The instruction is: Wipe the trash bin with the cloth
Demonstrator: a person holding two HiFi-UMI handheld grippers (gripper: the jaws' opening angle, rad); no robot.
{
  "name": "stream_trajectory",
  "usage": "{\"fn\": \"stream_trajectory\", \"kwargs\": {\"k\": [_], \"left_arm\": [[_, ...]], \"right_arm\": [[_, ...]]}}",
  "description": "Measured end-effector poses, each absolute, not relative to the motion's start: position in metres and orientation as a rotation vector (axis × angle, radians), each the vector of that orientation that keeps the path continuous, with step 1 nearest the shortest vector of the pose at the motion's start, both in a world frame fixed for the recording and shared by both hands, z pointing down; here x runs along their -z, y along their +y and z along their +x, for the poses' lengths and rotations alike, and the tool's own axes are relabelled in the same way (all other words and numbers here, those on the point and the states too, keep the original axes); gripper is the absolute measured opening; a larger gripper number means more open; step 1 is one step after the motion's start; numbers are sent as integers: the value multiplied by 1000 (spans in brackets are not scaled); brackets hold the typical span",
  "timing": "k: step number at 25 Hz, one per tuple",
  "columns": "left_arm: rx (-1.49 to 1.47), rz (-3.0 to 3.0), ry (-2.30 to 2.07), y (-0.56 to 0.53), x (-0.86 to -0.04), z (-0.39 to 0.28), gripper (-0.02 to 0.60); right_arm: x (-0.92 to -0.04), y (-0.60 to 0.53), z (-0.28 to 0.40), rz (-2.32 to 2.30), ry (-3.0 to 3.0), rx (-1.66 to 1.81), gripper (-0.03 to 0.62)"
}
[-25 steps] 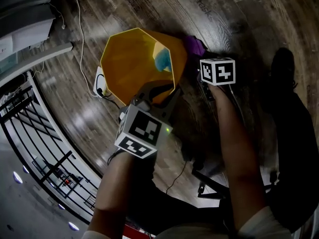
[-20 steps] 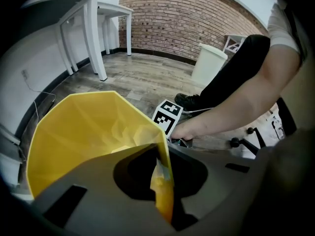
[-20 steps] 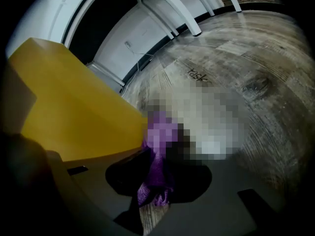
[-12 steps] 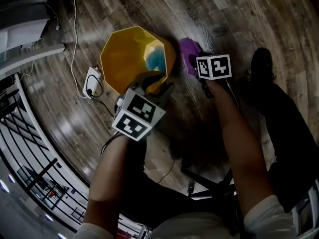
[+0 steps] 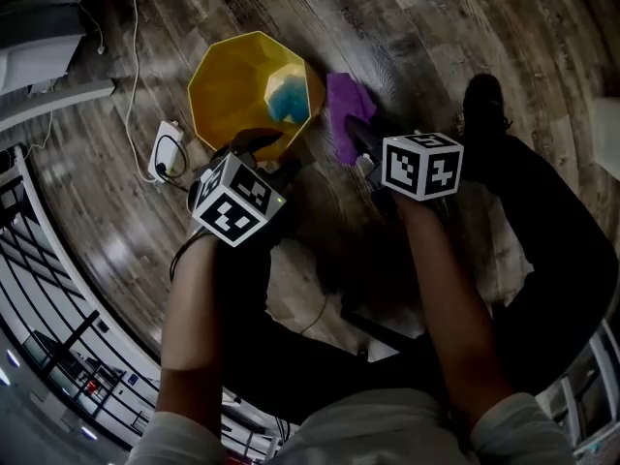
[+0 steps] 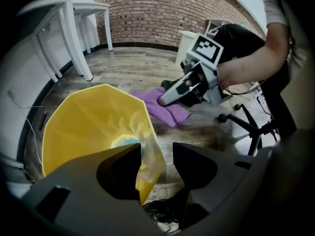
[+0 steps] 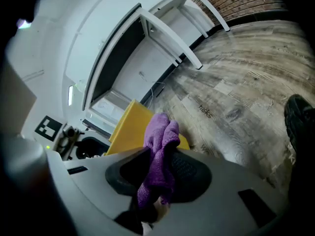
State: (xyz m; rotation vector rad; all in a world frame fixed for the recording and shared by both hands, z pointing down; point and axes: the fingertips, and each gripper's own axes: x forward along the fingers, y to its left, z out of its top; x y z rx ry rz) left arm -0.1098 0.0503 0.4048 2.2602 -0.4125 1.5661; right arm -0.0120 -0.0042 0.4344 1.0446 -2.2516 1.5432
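**Operator:** What is the largest surface in view?

**Technician:** A dark wood-plank floor. Everything else stands on it or is held above it. In the left gripper view, a white table stands at the far left, in front of a brick wall.

**Operator:** Locate the trash bin.

**Technician:** The yellow trash bin stands upright on the floor in front of the person, on the left-hand side. It is many-sided and open at the top.

**Operator:** Report the left gripper.

**Technician:** The left gripper points steeply down over the near rim of the bin. Its fingers have just been opening and now stand apart. The bin's near rim sits in the gap, close to the left finger. The pads do not clamp it.

**Operator:** Report the right gripper.

**Technician:** The right gripper is held above the floor, just right of the bin. Its fingers are closed on the purple cloth. One fold bunches up past the fingertips. The rest hangs beside the bin's right wall, apart from it. Whether the lower edge touches the floor cannot be determined.

**Operator:** Any smaller items?

**Technician:** A white power strip with a cable lies on the floor just left of the bin. A blue item lies at the bottom of the bin.
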Motion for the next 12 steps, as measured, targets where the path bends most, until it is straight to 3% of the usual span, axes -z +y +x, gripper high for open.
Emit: {"fn": "stream_trajectory", "kwargs": {"k": [8,12], "left_arm": [[-1709,2236,-456,50,-418,-127,181],[-1744,2243,-440,46,-421,-124,123]], "right_arm": [[-362,12,-24,1080,-2349,-1527,114],[-342,14,-34,1085,-2401,-1484,114]]}}
